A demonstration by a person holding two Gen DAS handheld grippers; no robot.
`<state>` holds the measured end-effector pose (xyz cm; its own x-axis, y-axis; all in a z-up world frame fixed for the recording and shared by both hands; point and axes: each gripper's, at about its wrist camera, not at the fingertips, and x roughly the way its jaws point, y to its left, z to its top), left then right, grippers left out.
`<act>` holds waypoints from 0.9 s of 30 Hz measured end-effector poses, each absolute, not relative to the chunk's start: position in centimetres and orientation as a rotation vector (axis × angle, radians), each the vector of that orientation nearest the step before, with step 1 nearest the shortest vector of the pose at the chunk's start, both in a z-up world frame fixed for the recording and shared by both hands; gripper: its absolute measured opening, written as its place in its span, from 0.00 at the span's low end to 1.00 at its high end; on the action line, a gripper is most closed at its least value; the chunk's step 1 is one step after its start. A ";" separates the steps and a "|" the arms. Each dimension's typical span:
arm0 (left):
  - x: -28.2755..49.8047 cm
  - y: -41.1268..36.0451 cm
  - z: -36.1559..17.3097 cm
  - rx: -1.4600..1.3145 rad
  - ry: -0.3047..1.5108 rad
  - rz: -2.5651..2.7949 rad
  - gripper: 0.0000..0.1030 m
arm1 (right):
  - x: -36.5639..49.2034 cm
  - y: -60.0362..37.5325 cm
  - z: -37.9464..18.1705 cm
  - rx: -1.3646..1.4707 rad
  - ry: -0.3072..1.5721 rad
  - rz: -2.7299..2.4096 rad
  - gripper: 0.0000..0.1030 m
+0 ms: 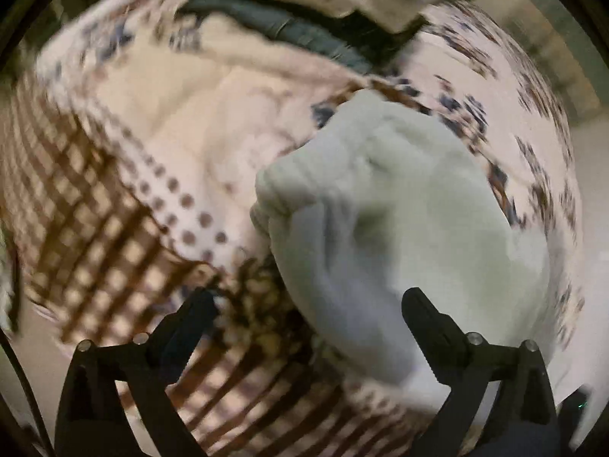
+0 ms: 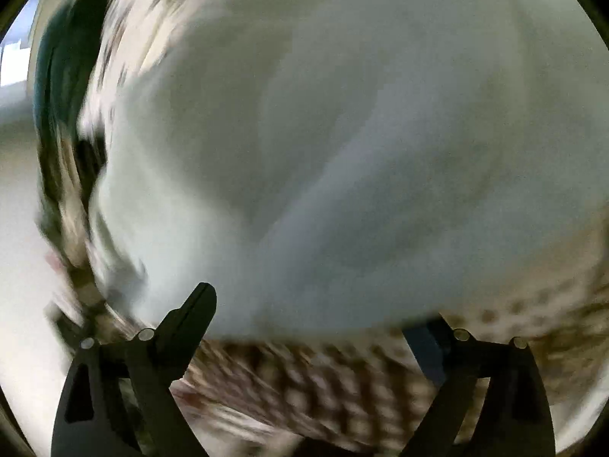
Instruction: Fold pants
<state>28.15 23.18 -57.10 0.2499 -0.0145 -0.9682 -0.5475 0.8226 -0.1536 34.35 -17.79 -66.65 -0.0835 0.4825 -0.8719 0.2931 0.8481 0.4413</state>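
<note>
Pale grey-white pants [image 1: 399, 221] lie bunched on a patterned bedspread [image 1: 152, 122]. My left gripper [image 1: 308, 301] is open, its fingers wide apart; the right finger [image 1: 422, 308] rests over the near edge of the pants, the left finger over the bedspread. In the right wrist view the pants [image 2: 342, 133] fill most of the frame, very close and blurred. My right gripper [image 2: 316, 304] is open; its left finger [image 2: 194, 312] shows, and the right fingertip is hidden under the cloth's lower edge.
A pile of other clothes, dark grey and beige [image 1: 304, 11], lies at the far side of the bed. The bedspread has a brown checked border [image 1: 95, 236] and dots. Dark green cloth [image 2: 57, 76] shows at the left of the right wrist view.
</note>
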 end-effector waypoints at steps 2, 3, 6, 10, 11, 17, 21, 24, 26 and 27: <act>28.4 22.2 -55.4 -0.438 1.296 0.397 0.99 | 34.6 -16.5 -64.3 0.476 1.702 0.217 0.92; 28.8 21.7 -55.0 -0.407 1.306 0.403 0.99 | 35.1 -15.5 -62.9 0.399 1.705 0.233 0.93; 30.6 20.7 -53.7 -0.342 1.297 0.408 0.99 | 37.6 -12.4 -59.8 0.279 1.677 0.324 0.92; 34.2 20.3 -53.8 -0.372 1.261 0.395 0.99 | 44.7 -6.8 -58.7 0.220 1.625 0.523 0.92; 35.6 20.3 -54.2 -0.407 1.256 0.390 0.99 | 47.0 -4.9 -58.7 0.220 1.613 0.576 0.92; 41.5 19.9 -57.4 -0.586 1.368 0.344 0.99 | 58.9 -0.6 -65.0 0.246 1.756 0.569 0.92; 42.6 19.1 -57.7 -0.647 1.416 0.337 0.99 | 60.7 -0.5 -68.9 0.236 1.917 0.620 0.73; 42.4 18.6 -57.4 -0.697 1.450 0.323 0.99 | 60.7 -1.1 -68.1 0.060 1.865 0.592 0.48; 42.2 18.1 -57.2 -0.729 1.461 0.316 0.99 | 61.2 -2.1 -67.0 0.081 1.794 0.582 0.51; 42.3 17.8 -57.2 -0.733 1.468 0.315 0.99 | 61.4 -2.5 -66.9 0.111 1.781 0.599 0.57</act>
